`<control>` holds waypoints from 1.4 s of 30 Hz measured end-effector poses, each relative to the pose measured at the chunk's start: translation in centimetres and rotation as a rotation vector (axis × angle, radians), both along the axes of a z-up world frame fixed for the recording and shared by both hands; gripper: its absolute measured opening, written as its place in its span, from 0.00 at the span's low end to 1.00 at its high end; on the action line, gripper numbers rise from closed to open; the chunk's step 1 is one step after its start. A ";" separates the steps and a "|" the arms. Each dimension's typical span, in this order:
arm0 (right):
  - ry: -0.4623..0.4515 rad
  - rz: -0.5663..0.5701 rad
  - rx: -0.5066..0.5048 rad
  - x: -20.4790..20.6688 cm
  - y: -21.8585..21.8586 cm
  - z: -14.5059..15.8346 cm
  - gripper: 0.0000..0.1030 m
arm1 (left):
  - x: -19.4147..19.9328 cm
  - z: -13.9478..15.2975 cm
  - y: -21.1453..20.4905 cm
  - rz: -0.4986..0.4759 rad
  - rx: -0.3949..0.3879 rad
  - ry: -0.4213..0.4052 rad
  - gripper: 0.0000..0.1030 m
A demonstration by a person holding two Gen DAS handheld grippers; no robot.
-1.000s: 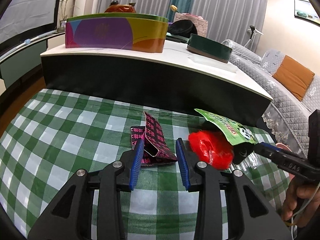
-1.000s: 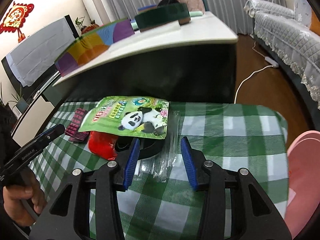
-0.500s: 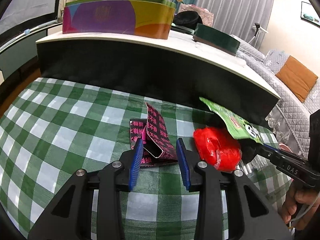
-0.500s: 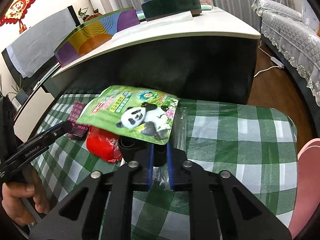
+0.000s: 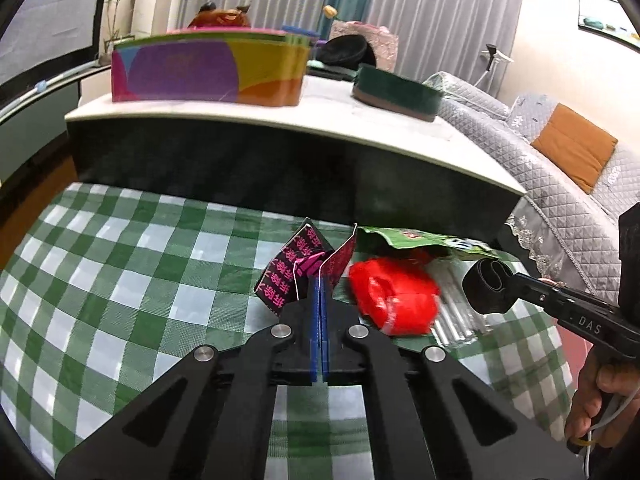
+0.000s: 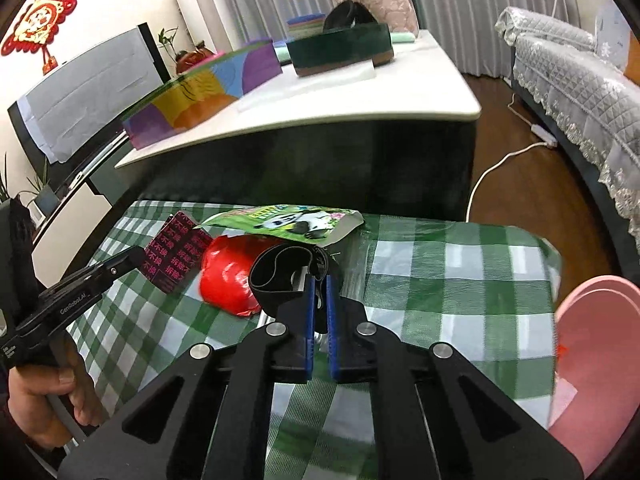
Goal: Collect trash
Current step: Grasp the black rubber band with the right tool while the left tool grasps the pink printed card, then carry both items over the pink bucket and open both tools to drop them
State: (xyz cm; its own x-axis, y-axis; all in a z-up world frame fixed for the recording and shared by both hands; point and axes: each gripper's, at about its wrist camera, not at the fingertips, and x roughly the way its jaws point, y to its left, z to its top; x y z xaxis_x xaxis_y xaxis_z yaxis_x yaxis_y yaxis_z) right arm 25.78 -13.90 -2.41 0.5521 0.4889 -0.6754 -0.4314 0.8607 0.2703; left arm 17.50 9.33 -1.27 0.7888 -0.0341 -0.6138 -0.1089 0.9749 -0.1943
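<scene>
Two hand-held grippers have both just been closing, each now clamped on a piece of trash over the green-and-white checked cloth (image 5: 120,272) covering the desk. The left hand-held gripper (image 5: 320,284), whose blue pads stood apart around the black-and-pink printed box (image 5: 296,272) a second ago, now has its jaws pressed together on that box — the card is crumpled, its flaps splayed up to either side of the pads. The right hand-held gripper (image 6: 319,296), which was open over a clear plastic wrapper (image 5: 456,320) before, now pinches a black band (image 6: 276,268), a looped strip that stands up from its tips and looks raised off the cloth. Between the two catches the red plastic bag (image 5: 394,300) lies on the cloth, with the green panda pouch (image 6: 296,222) just behind it, where both lay earlier. A pink bin (image 6: 596,360) shows at the right edge of the right wrist view.
</scene>
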 end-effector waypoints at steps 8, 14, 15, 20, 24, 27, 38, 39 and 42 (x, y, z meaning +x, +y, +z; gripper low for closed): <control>-0.061 -0.022 -0.007 -3.4 -2.2 2.8 0.06 | -3.1 2.6 -1.0 -0.029 0.025 -0.046 0.00; -0.101 -0.063 0.010 -6.3 -4.1 4.8 0.06 | -5.6 4.7 -1.9 -0.061 0.036 -0.095 0.00; -0.109 -0.074 0.014 -6.9 -4.6 5.2 0.06 | -6.0 5.0 -2.1 -0.069 0.038 -0.104 0.00; -0.139 -0.111 0.032 -8.8 -6.2 7.0 0.06 | -7.6 6.1 -3.1 -0.097 0.044 -0.130 0.00; -0.156 -0.134 0.054 -10.0 -8.1 8.7 0.06 | -8.5 6.9 -4.0 -0.117 0.044 -0.147 0.00; -0.168 -0.157 0.052 -10.4 -9.8 10.2 0.06 | -9.0 7.4 -4.7 -0.132 0.039 -0.157 0.00; -0.256 -0.244 0.030 -10.2 -15.7 12.4 0.06 | -9.5 7.7 -6.4 -0.157 0.047 -0.162 0.00; -0.252 -0.254 0.032 -10.2 -15.9 12.0 0.06 | -9.5 7.5 -6.6 -0.158 0.051 -0.158 0.00; -0.219 -0.290 0.057 -9.8 -17.0 10.6 0.06 | -9.5 7.2 -7.1 -0.162 0.061 -0.148 0.00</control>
State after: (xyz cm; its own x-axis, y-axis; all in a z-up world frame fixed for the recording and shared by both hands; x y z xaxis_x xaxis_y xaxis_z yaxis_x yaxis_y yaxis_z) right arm 16.00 -30.94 8.19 0.8016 0.3247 -0.5020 -0.2249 0.9418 0.2499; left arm 8.02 2.27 5.93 0.8577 -0.1340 -0.4964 0.0752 0.9877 -0.1368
